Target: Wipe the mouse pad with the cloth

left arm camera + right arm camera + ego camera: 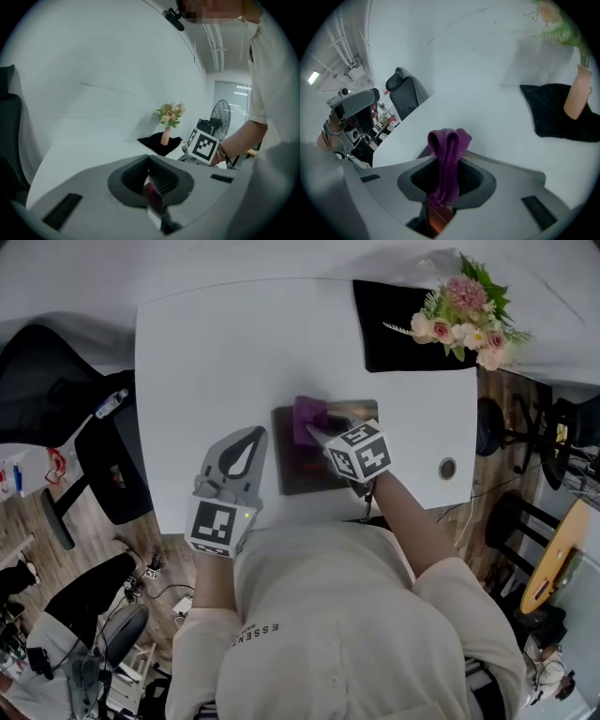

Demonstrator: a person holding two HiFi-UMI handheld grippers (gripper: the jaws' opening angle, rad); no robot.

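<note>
A dark mouse pad point(314, 476) lies on the white table point(216, 352) just in front of me. My right gripper point(316, 433) is over the pad's upper left part, shut on a folded purple cloth point(307, 415). In the right gripper view the cloth point(447, 150) stands up in a loop out of the shut right gripper point(444, 185). My left gripper point(255, 435) rests on the table just left of the pad, apart from it. It is shut with nothing in it, and its jaws meet in the left gripper view point(154, 183).
A vase of pink flowers point(464, 320) stands on a black mat point(389, 329) at the table's far right. A cable hole point(447, 468) sits near the right edge. Office chairs point(56, 381) stand left of the table, stools point(487, 427) to the right.
</note>
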